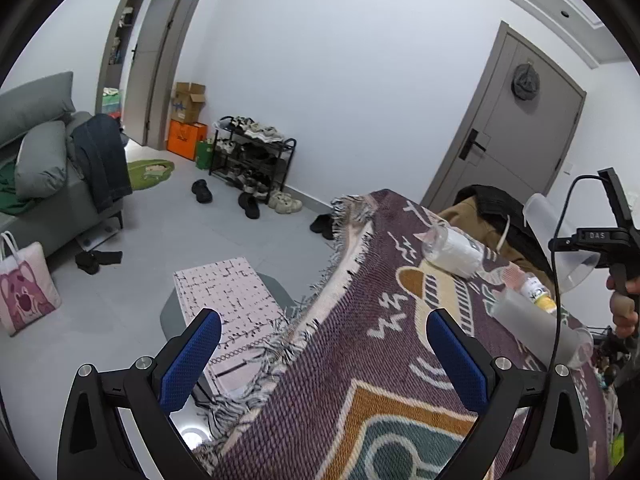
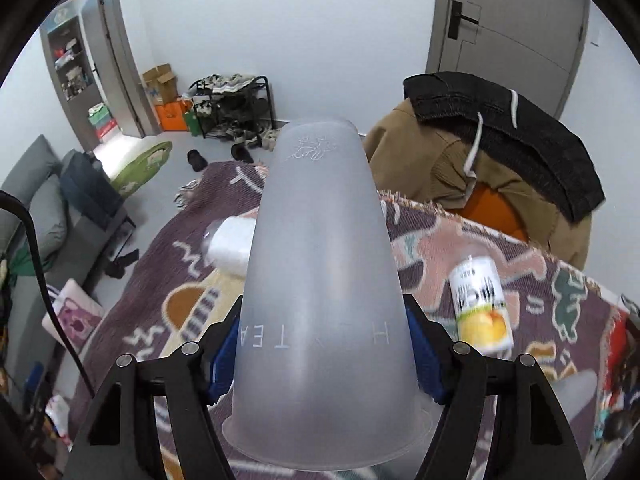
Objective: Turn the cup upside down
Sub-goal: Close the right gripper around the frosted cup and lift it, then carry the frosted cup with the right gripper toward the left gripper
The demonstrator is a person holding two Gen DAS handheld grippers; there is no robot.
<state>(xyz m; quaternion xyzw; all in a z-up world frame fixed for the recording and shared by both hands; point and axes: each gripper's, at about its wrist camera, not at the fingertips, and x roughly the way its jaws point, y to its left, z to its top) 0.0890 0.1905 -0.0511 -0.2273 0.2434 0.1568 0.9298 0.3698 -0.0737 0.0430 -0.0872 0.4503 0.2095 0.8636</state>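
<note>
Cup held in the air, partway through the flip.

Left wrist view: the left gripper (image 1: 324, 344) hangs with jaws apart and empty over the patterned cloth (image 1: 360, 360) on the counter; two other cups and one bottle lie there on their sides. Right wrist view: the right gripper (image 2: 320, 354) has its jaws clamped on the frosted cup (image 2: 320, 280), rim toward the camera, base pointing away. Judging by this, the next move is rotating the rim downward and setting it on the cloth.
</note>
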